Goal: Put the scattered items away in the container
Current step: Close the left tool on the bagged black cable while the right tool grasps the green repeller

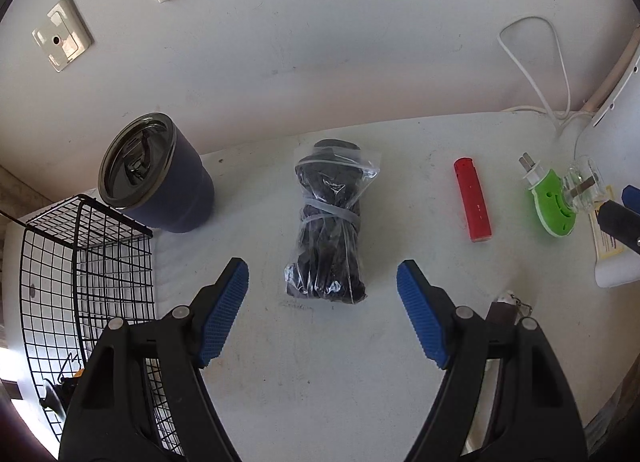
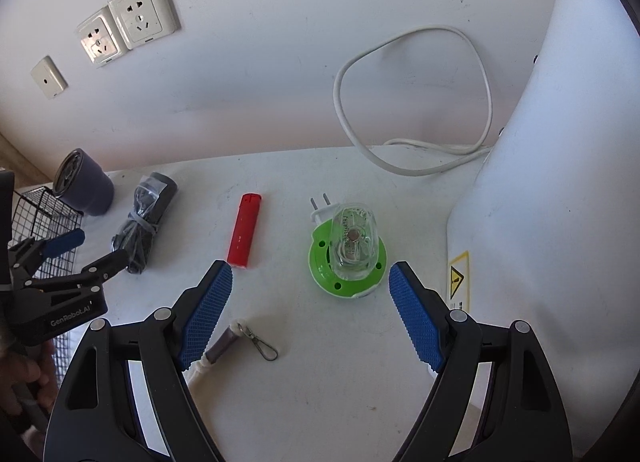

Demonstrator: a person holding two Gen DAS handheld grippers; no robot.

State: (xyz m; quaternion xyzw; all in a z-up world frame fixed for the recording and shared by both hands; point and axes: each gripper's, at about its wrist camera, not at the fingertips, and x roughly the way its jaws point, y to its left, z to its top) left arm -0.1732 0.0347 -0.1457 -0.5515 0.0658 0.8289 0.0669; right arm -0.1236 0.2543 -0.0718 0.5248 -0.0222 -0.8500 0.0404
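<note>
Nearly everything is still out on the white tabletop (image 1: pixel 280 382), so the tidying looks barely begun. The wire basket (image 1: pixel 80 262) stands at the table's left edge, at about 8 o'clock in the left wrist view; something small and dark lies at its bottom, too unclear to name.

The left gripper (image 1: pixel 322 312) is released, jaws wide with nothing between them, hovering just short of the bagged black bundle (image 1: pixel 326 230), a rolled dark item in a clear zip bag bound with a rubber band, lying at 12 o'clock from the pads. The dark blue lidded tumbler (image 1: pixel 160 178) stands upright at 10 o'clock, just beside the basket.

The right gripper (image 2: pixel 310 316) is also released and empty. At 12 o'clock from it sits the green plug-in mosquito repeller (image 2: pixel 346 258) with its clear bottle, prongs pointing away. The red lighter (image 2: pixel 245 230) lies at 11 o'clock, and a small brown cylinder with a metal clip (image 2: pixel 240 338) lies close to the left pad.

Judging by this, bundle, lighter, repeller and clip piece all remain to be moved; the bundle and repeller seem the likely first picks.
</note>
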